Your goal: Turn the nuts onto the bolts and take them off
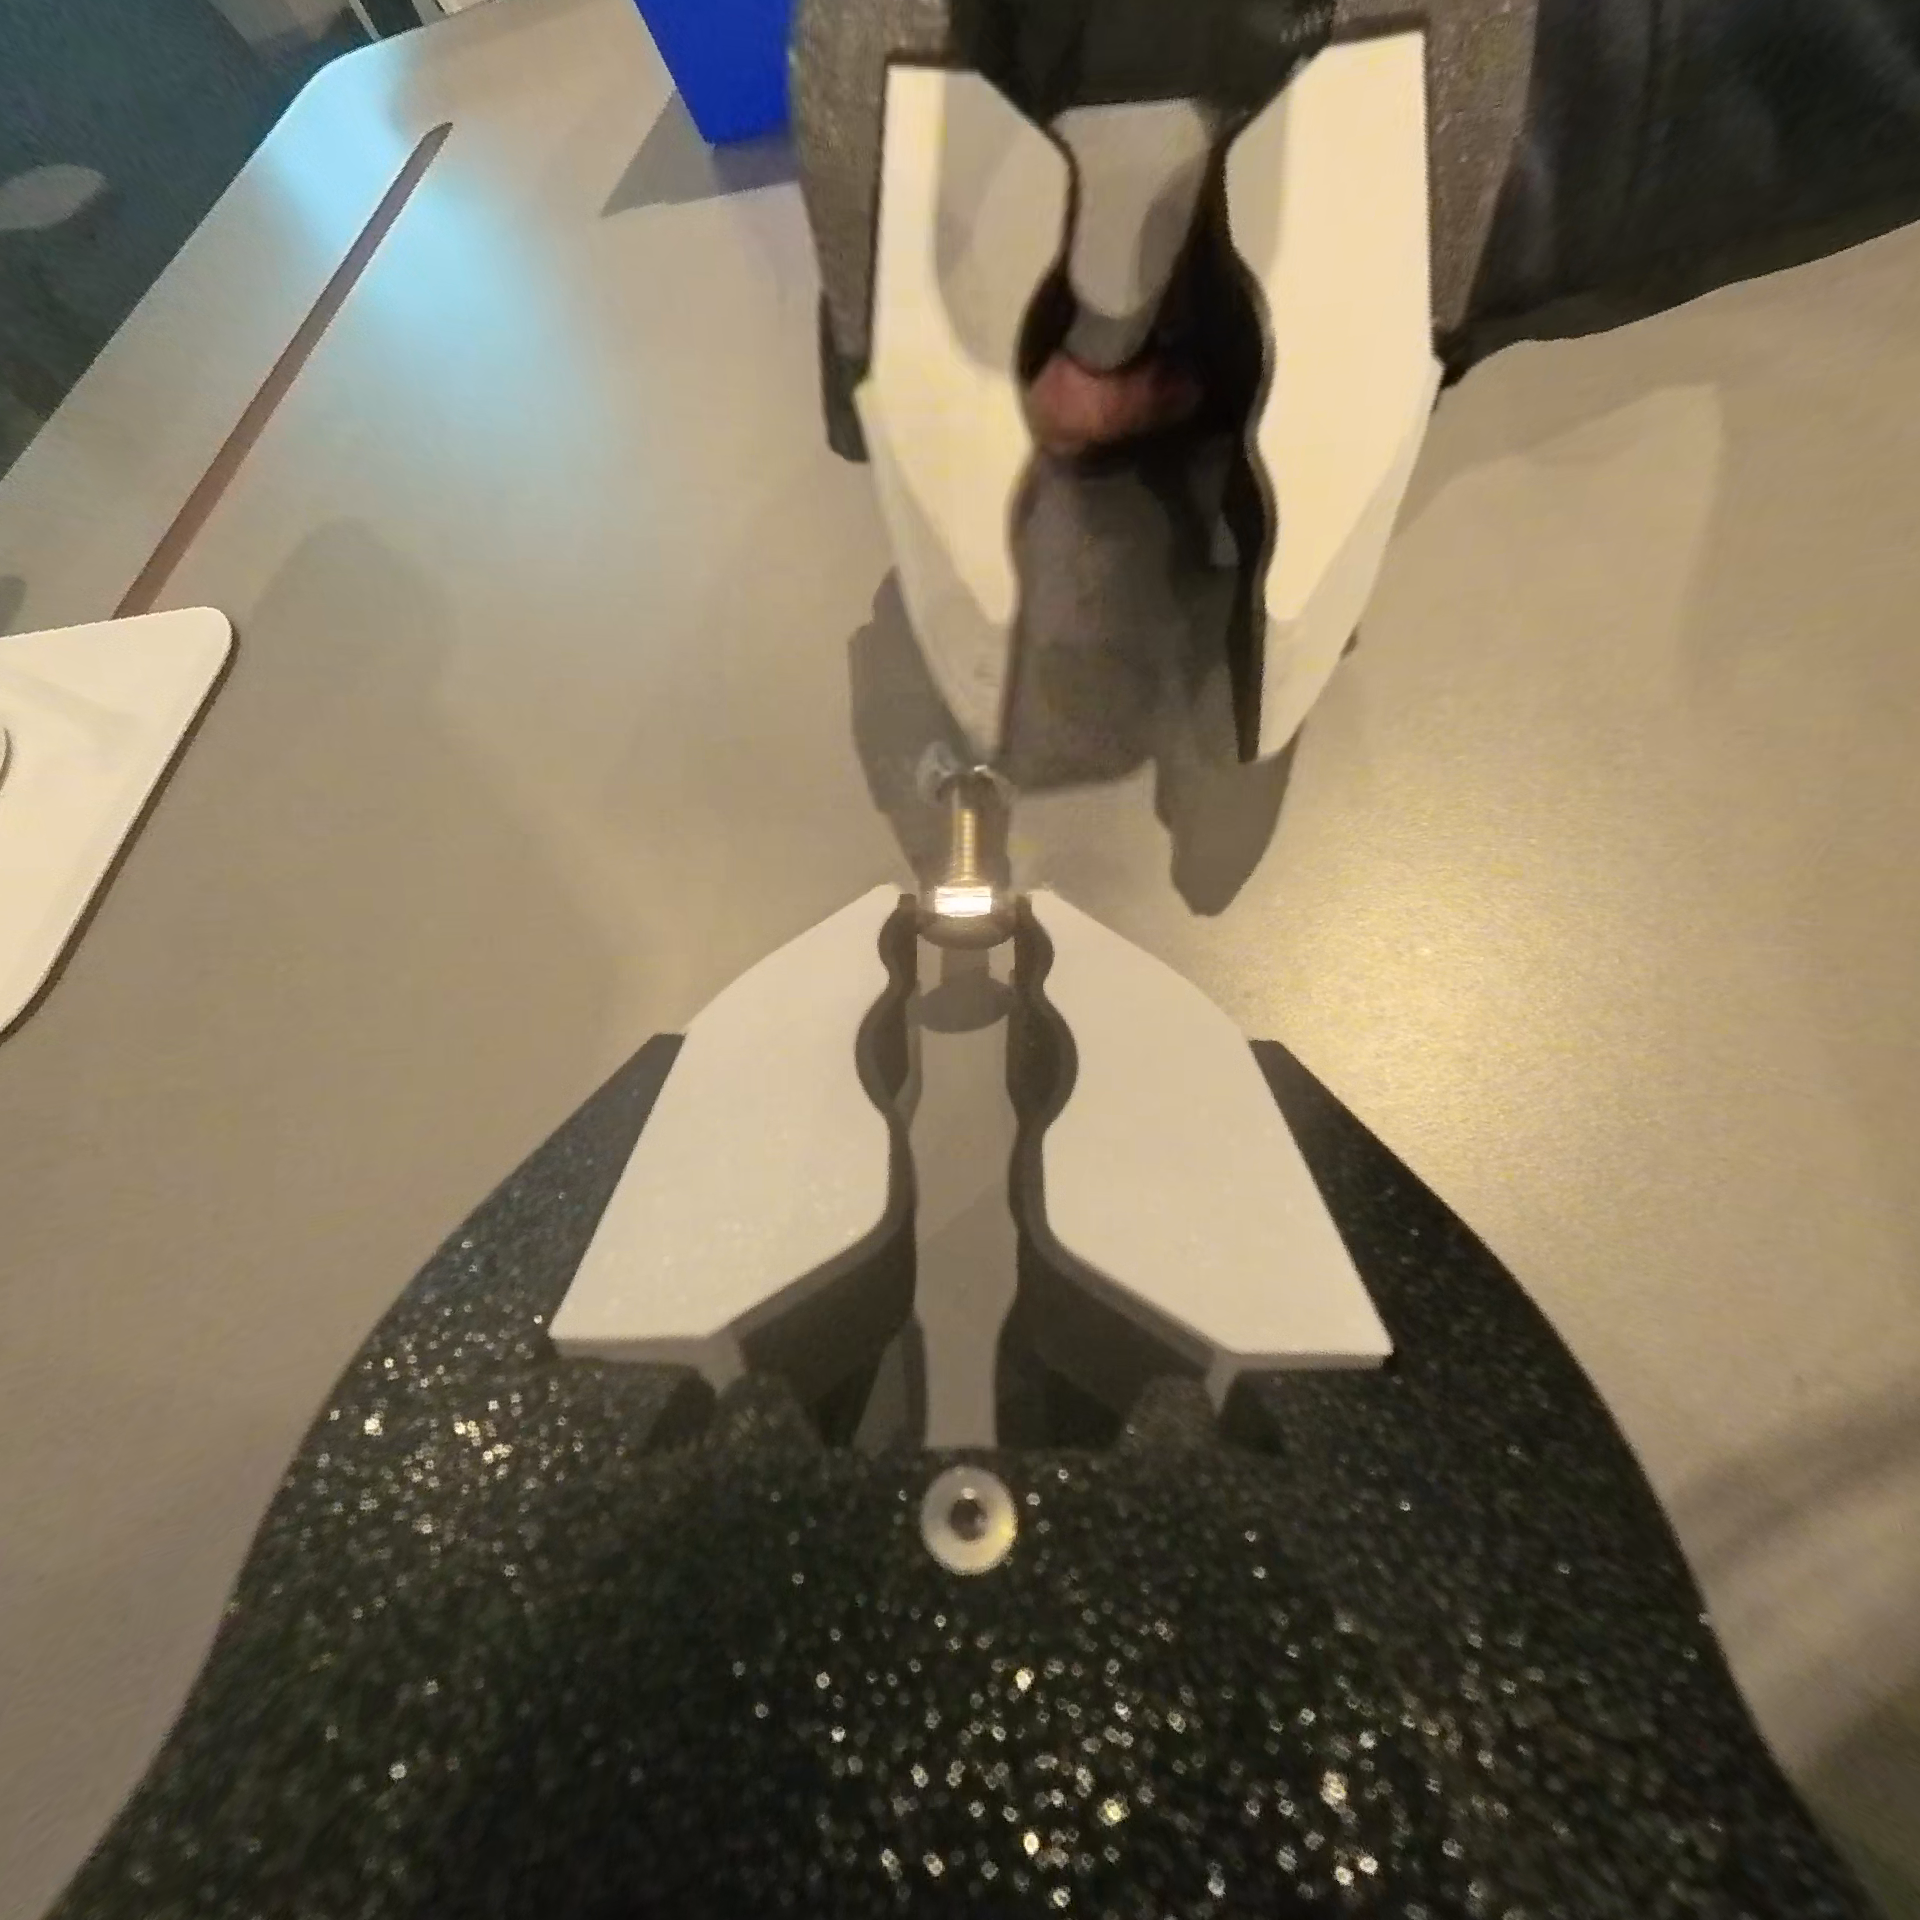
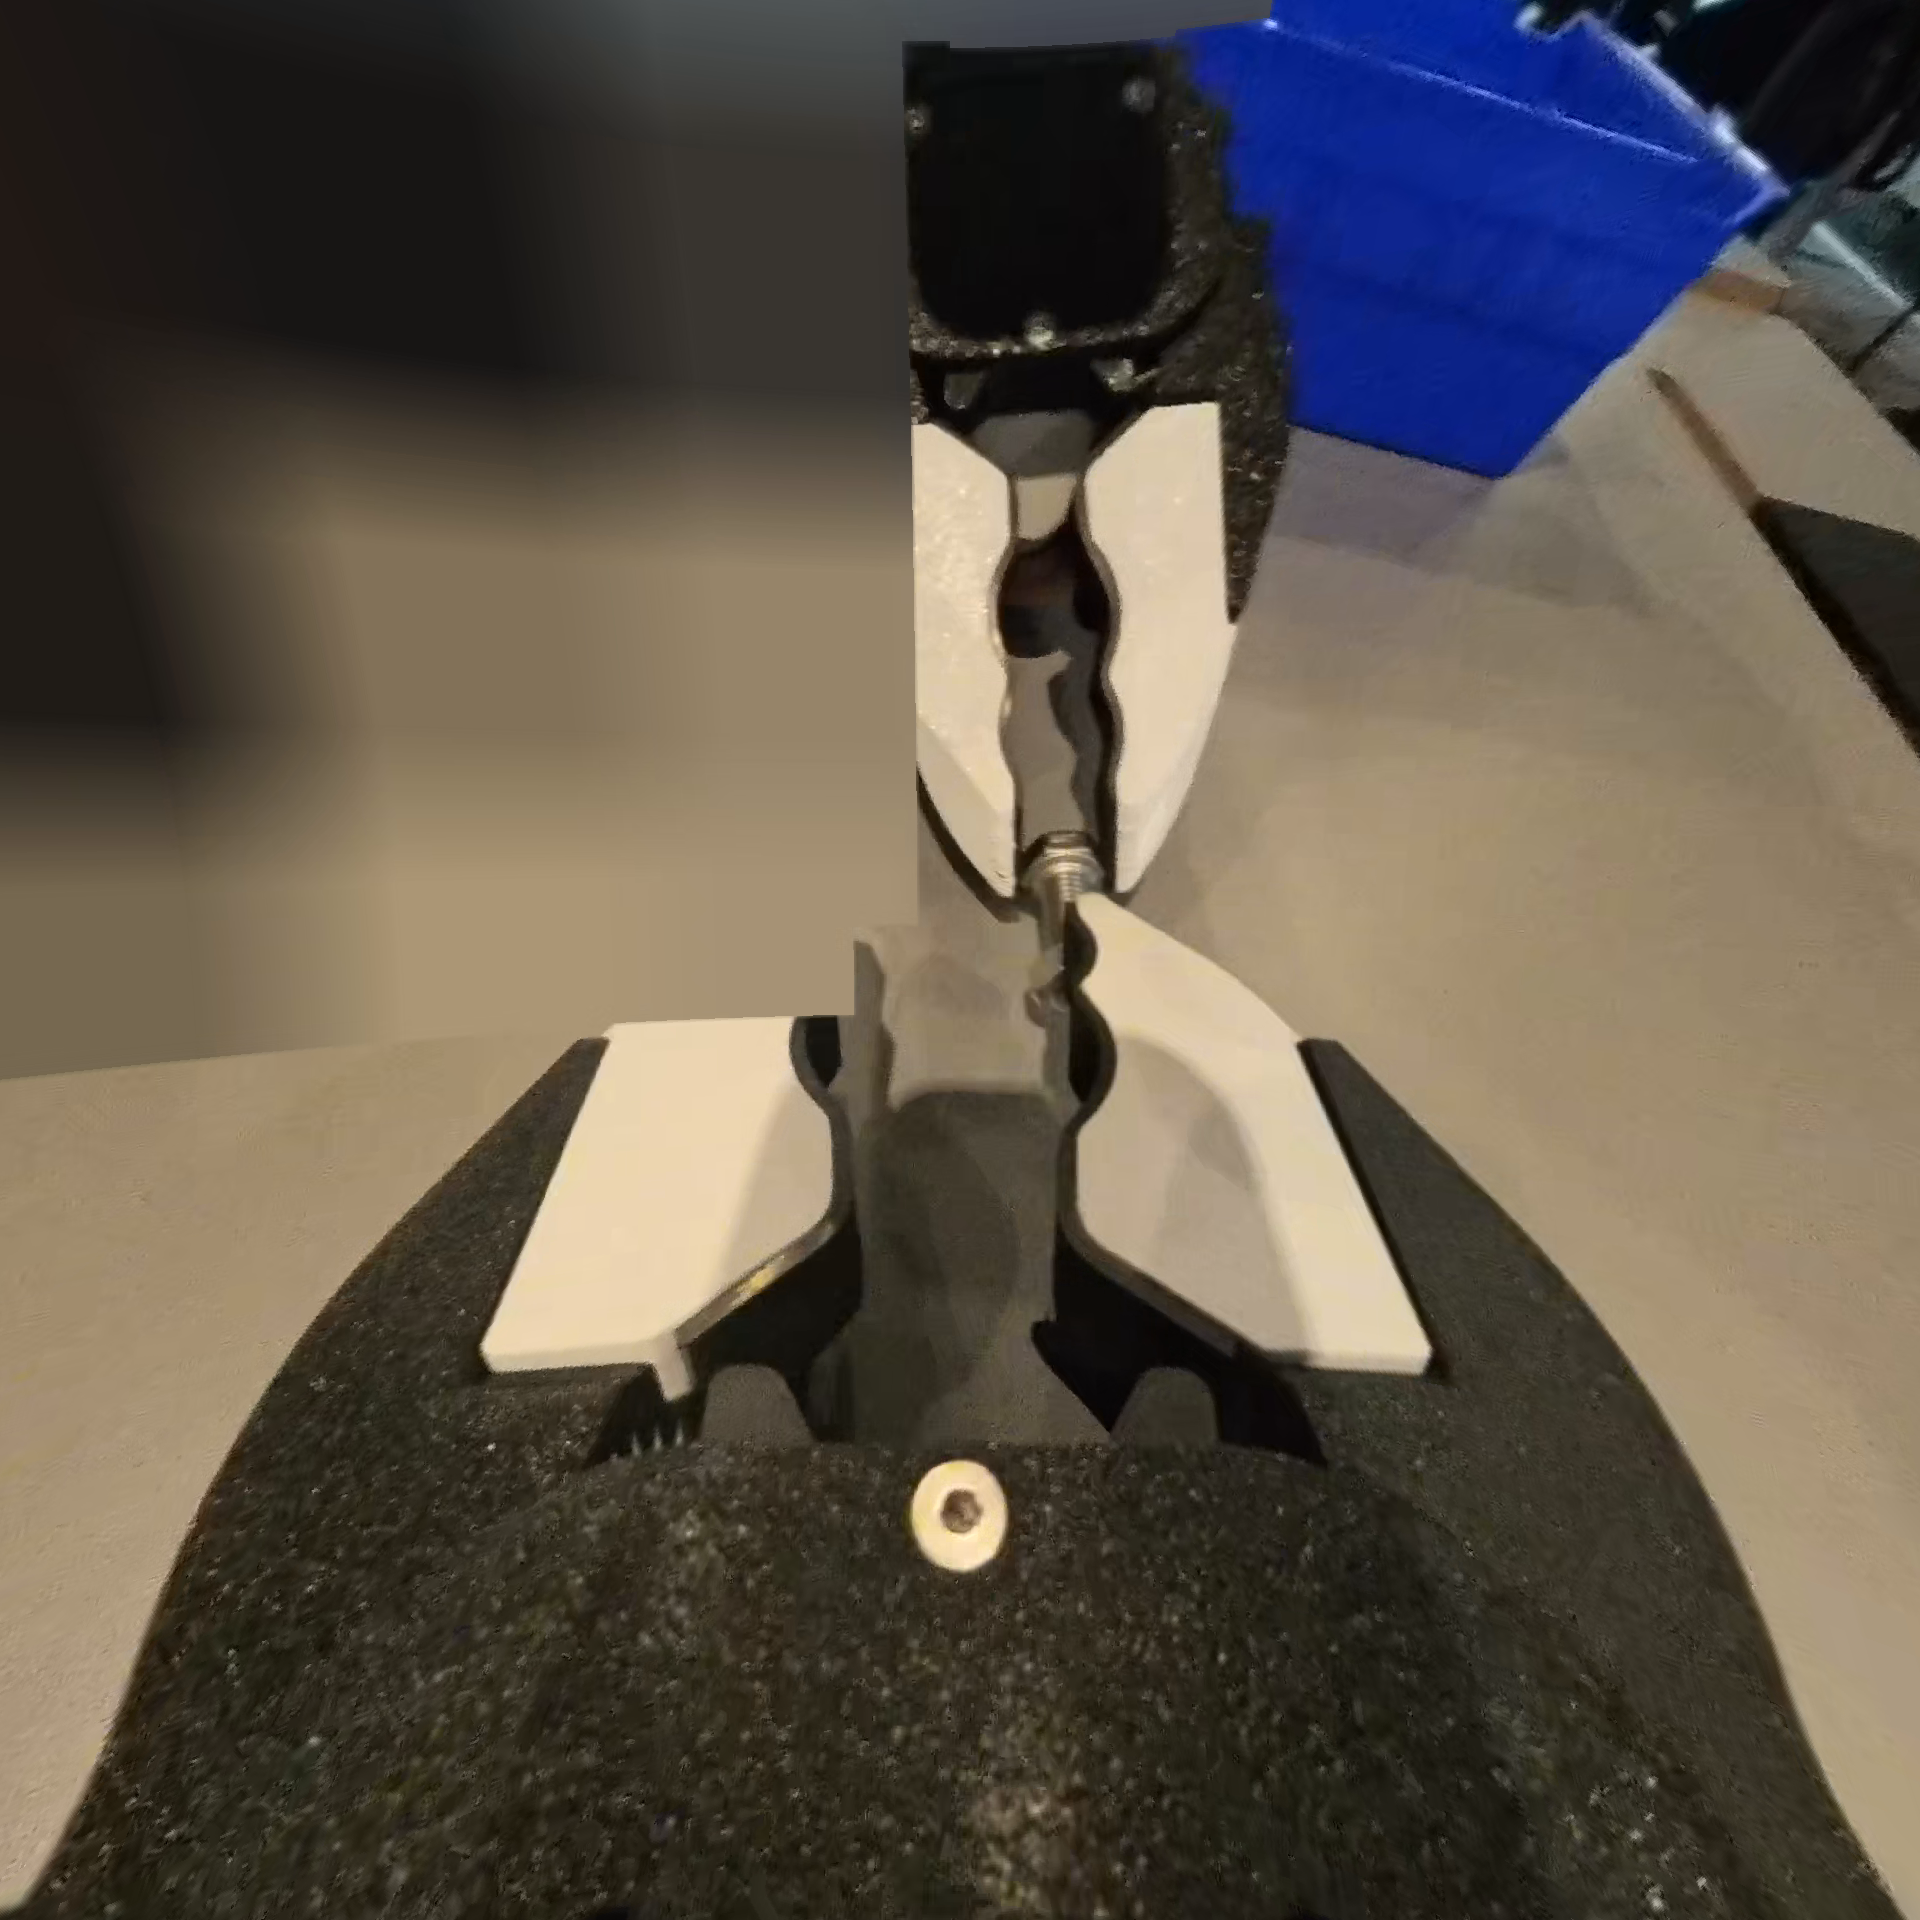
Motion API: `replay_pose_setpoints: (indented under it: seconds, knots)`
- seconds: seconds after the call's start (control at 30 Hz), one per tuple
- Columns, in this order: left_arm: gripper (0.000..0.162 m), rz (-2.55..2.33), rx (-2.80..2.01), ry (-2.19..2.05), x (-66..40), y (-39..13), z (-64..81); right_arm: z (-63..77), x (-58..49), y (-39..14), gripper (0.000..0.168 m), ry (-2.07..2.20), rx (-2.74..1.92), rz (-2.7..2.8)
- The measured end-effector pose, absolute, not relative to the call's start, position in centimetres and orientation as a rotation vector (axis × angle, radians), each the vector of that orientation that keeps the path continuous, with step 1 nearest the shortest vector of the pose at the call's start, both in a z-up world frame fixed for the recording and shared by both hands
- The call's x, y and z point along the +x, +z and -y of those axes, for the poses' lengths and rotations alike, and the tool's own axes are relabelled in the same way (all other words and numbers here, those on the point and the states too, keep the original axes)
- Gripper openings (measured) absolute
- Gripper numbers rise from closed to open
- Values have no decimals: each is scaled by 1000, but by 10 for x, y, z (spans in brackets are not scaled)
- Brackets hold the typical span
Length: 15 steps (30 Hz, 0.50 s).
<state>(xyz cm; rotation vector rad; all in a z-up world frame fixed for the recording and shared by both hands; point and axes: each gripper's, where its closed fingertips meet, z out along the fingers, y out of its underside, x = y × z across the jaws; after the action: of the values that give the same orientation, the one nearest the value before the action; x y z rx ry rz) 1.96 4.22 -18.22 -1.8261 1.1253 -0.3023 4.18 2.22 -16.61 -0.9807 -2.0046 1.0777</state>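
Observation:
My left gripper (image 1: 961, 920) is shut on the shiny hex part of a small steel bolt (image 1: 961, 847) and holds it just above the grey table (image 1: 468, 623). The threaded shaft points away toward my right gripper (image 1: 1127, 743), which faces it with its jaws apart. One right fingertip (image 1: 971, 717) touches a small metal piece (image 1: 964, 779) at the shaft's far end; I cannot tell if that piece is a nut. In the right wrist view the bolt (image 2: 1051, 914) lies against my right gripper's (image 2: 982, 935) right-hand finger, held by the left gripper (image 2: 1065, 878). A mosaic hides its other fingertip.
A white flat tray (image 1: 94, 790) lies at the table's left edge. A blue bin (image 2: 1455, 260) stands at the back and also shows in the left wrist view (image 1: 717, 62). A long slot (image 1: 312, 343) runs along the table, and a dark mat (image 2: 1860, 561) lies at the right. Only a small space, under 4 cm, lies between the two pairs of fingers.

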Motion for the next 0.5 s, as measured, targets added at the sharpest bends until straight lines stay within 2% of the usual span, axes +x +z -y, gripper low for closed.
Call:
replay_pose_setpoints:
  seconds: [0.1, 0.23, 0.37, 0.5]
  knots:
    - [17, -1126, -1826, -302, 20, -182, -42, -25, 40, -172, 43, 1021, -1004, 2020]
    - [17, -1125, -1826, -302, 20, -182, -42, -14, 48, -181, 21, 1038, -982, 2138]
    - [17, -1124, -1829, -306, 19, -182, -42, -23, 40, -165, 46, 1076, -989, 1990]
    - [17, -1125, -1828, -305, 19, -182, -42, -28, 38, -173, 51, 1000, -1028, 2011]
